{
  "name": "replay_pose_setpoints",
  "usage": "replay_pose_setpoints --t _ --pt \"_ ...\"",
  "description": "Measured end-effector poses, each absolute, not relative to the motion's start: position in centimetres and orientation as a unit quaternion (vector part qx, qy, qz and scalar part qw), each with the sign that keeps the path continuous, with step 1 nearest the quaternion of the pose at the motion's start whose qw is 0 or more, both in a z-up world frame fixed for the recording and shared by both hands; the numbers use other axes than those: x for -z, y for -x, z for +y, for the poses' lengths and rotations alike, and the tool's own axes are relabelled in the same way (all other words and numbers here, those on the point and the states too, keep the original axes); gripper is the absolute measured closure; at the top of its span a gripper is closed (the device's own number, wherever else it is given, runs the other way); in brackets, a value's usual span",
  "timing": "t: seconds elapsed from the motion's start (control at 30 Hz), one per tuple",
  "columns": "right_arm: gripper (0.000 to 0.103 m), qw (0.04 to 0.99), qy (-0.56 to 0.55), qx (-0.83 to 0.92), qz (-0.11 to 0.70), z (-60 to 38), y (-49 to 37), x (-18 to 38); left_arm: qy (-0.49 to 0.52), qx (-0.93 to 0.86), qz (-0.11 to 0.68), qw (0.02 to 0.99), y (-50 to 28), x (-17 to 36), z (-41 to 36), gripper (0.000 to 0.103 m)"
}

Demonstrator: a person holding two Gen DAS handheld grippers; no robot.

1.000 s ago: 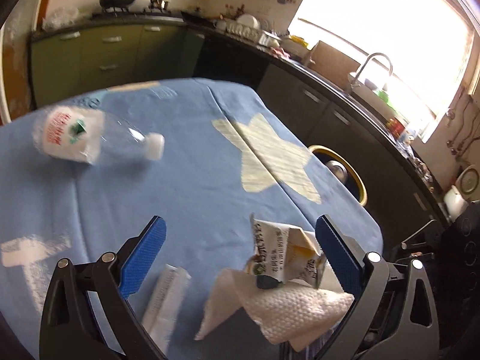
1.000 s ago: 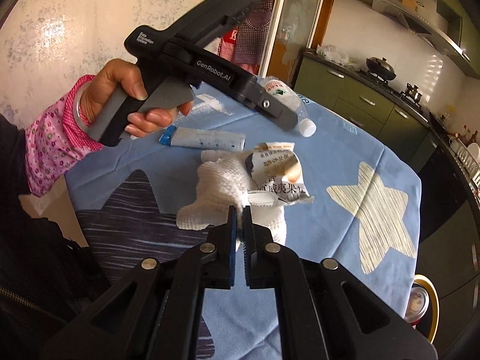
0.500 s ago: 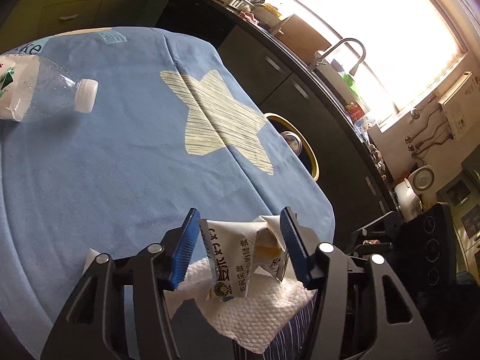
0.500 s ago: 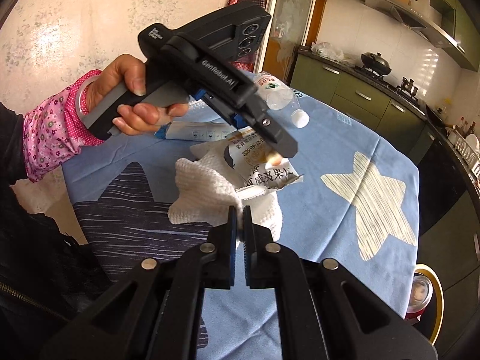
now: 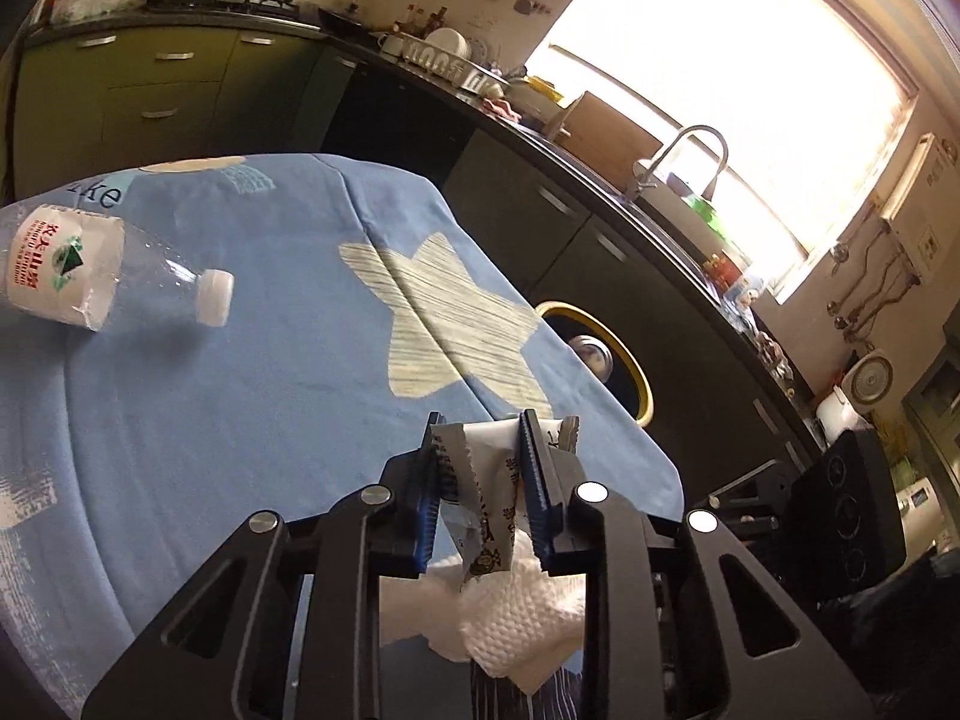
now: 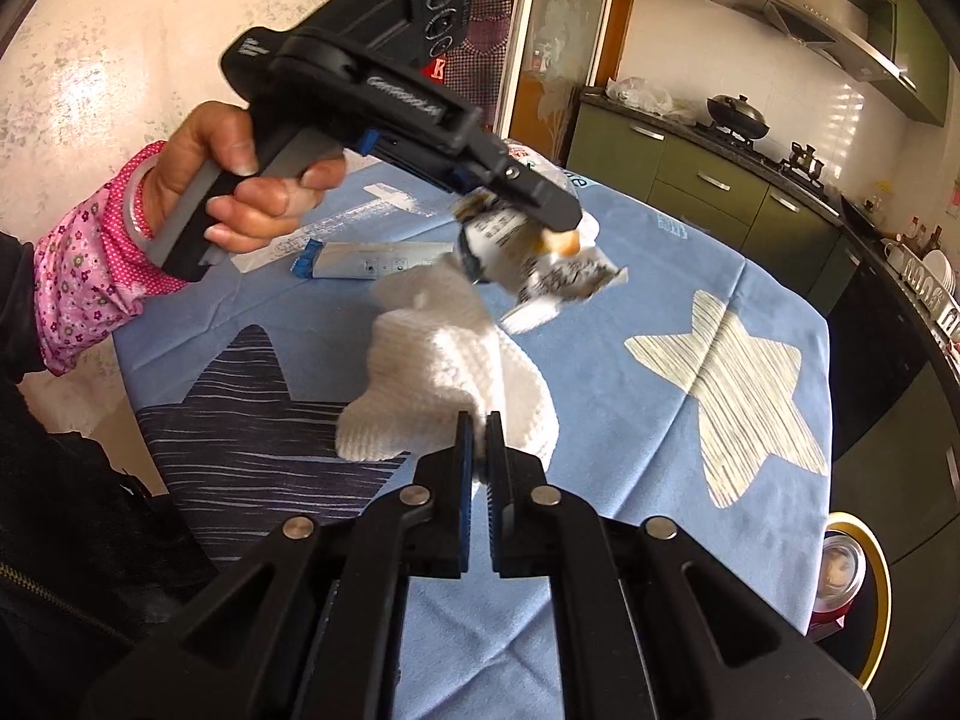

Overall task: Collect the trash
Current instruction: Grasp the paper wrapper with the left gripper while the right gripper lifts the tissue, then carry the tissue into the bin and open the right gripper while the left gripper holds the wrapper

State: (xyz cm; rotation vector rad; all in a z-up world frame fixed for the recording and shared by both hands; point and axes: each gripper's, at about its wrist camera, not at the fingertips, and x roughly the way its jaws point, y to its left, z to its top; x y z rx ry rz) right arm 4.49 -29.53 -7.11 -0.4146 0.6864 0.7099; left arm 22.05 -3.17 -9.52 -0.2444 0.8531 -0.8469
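Closing my left gripper (image 5: 480,474) on the crumpled wrapper (image 5: 486,498) above the worktop's (image 5: 240,420) near edge, right gripper's (image 6: 478,450) fingers clamped on the white cloth (image 6: 444,372) so it stays behind, bin (image 5: 630,372) beyond the right edge.

Two close wrist fisheyes, both over the blue tablecloth (image 5: 240,420).
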Motion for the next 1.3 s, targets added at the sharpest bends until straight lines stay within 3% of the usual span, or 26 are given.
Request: replay_pose_setpoints --t 0.17,0.53,0.9,1.3 --pt "0.099 0.862 0.191 -0.338 0.326 -30.2 -4.1 6.8 0.147 0.337 0.393 0.843 -24.4 10.0 -1.7 0.078" --pt "0.099 0.905 0.129 -0.276 0.296 -35.5 -5.1 2.9 0.084 0.307 0.419 0.851 -24.1 12.8 -5.4 0.078" --pt "0.099 0.967 0.047 -0.044 0.245 -48.0 -6.1 -3.8 0.056 0.331 0.422 0.842 -22.5 13.7 -7.5 0.078" --pt "0.099 0.936 -0.056 0.130 0.321 -57.2 -10.8 1.5 0.055 0.340 0.422 0.839 -22.7 13.8 -7.3 0.078"
